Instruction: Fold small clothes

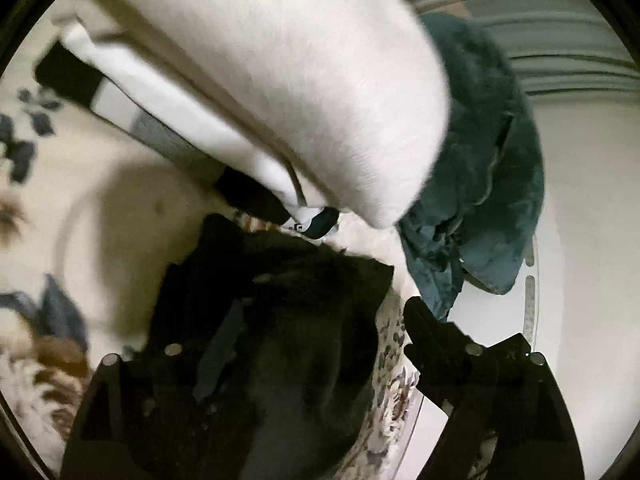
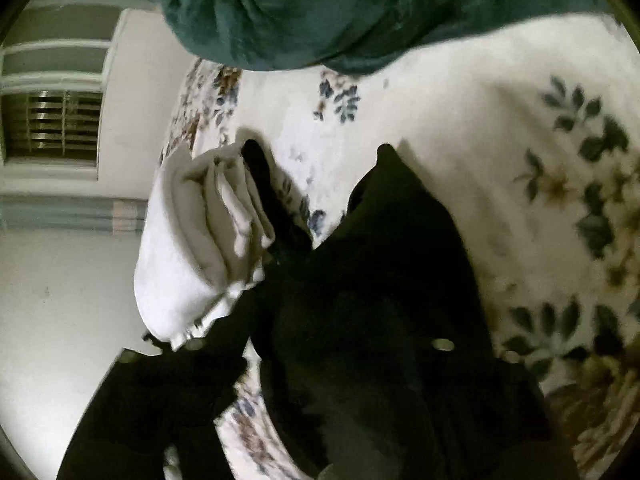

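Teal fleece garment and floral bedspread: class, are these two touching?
Touching. The right wrist view shows the teal fleece garment lying directly on the floral bedspread, no gap along its edge.

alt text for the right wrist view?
A black garment lies bunched on a floral bedspread between the gripper's spread fingers. A folded white stack sits left of it, a teal cloth above.
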Demonstrator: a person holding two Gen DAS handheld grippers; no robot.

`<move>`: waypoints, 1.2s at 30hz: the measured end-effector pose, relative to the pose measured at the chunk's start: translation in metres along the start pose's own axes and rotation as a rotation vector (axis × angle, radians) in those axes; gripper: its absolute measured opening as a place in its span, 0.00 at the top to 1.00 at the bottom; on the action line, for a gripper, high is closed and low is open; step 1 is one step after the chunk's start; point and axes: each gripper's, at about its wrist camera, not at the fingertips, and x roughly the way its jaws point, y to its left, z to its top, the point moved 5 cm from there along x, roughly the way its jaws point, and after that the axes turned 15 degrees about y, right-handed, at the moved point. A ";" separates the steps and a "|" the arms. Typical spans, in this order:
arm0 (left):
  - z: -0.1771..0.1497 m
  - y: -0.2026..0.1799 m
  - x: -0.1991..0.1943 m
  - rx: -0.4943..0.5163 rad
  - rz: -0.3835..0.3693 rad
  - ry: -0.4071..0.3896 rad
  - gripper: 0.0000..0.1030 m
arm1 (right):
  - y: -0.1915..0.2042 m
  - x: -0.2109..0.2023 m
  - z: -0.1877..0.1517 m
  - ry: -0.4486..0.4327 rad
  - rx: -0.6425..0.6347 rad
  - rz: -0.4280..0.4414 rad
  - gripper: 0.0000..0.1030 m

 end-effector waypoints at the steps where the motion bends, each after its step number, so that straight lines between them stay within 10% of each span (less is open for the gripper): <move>1: -0.006 0.001 -0.005 0.003 -0.003 -0.005 0.20 | -0.005 -0.006 -0.008 0.011 -0.014 -0.023 0.33; 8: -0.098 0.037 -0.030 -0.051 0.057 -0.042 0.20 | -0.039 -0.029 -0.057 0.058 -0.136 -0.259 0.14; 16: -0.193 0.082 0.045 -0.282 -0.016 0.016 0.20 | -0.069 -0.006 -0.043 0.209 -0.235 -0.333 0.07; 31: -0.162 0.070 0.092 -0.390 -0.018 -0.263 0.06 | -0.073 0.092 0.031 0.455 -0.269 -0.098 0.05; 35: -0.146 0.074 0.077 -0.435 -0.016 -0.356 0.46 | -0.079 0.090 0.029 0.448 -0.260 -0.083 0.18; 36: -0.143 0.077 0.075 -0.445 -0.028 -0.360 0.49 | -0.082 0.090 0.027 0.447 -0.268 -0.111 0.38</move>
